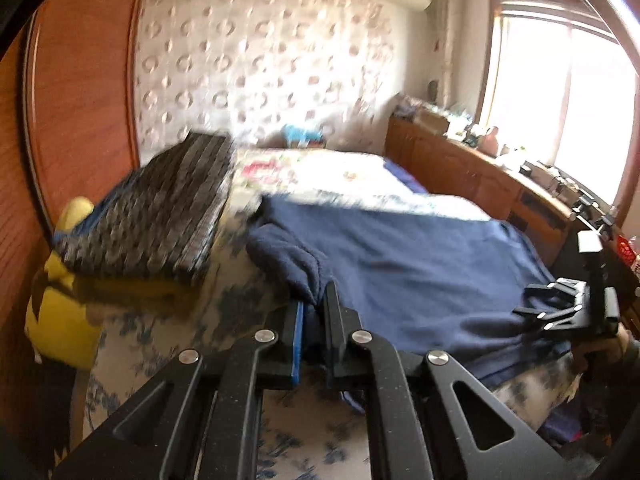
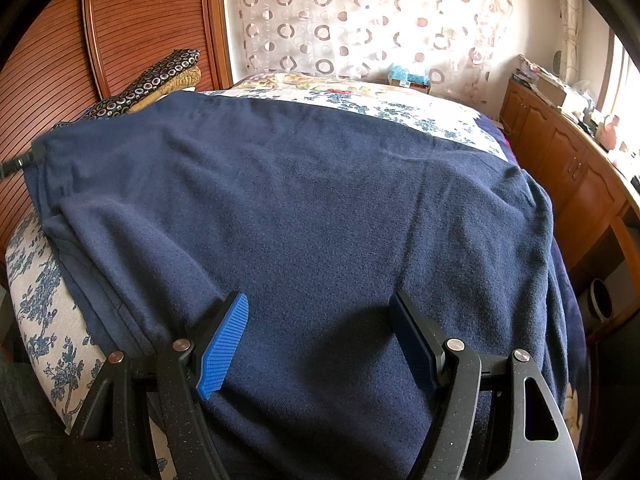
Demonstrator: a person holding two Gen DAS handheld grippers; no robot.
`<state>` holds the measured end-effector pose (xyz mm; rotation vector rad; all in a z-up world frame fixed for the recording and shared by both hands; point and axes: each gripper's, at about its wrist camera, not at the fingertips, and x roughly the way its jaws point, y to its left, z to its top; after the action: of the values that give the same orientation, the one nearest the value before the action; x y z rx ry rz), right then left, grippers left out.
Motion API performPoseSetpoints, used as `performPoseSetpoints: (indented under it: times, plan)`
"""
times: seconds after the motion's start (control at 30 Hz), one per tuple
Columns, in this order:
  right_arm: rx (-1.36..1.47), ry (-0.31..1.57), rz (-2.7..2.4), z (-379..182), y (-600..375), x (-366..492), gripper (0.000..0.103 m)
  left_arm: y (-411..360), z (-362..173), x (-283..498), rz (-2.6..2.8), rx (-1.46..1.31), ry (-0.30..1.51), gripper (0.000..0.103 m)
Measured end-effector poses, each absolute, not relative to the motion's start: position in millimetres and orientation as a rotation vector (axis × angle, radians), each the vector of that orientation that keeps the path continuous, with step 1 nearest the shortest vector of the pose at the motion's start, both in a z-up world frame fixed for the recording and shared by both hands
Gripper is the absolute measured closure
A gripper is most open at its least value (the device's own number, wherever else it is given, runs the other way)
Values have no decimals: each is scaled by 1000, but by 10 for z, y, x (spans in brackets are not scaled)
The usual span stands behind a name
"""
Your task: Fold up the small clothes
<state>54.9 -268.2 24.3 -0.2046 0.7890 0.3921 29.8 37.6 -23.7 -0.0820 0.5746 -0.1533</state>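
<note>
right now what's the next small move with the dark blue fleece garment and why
Probably close the right gripper on the dark blue fleece garment: its jaws stand open over the near cloth, while the left gripper already pinches a bunched corner. Then both could lift a fold.

One navy garment (image 2: pixel 320 200), two hand-held grippers (image 1: pixel 314 312) (image 2: pixel 320 320), one patterned folded stack (image 1: pixel 156 208).

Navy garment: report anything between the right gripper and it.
Nothing visible does. The right gripper hangs open right above the navy garment, only bare cloth showing between its fingers. The left gripper is shut on the garment's far edge.
</note>
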Motion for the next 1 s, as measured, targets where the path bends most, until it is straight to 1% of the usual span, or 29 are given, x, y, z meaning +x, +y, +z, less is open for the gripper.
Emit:
performPoseSetpoints:
  times: [0.27,0.67,0.87,1.0]
  plan:
    - [-202,805,375,289,-2714,556,29,50,-35,545,-259,-58,534,95]
    - [-179,706,321,650,-2990,267,30,-587,303,839,-431,10,484,95]
    - [-160,667,305,745,-3069,78,30,-876,539,797,-504,26,452,95]
    - [-142,662,305,732,-3098,26,30,-999,480,773,-546,48,491,94]
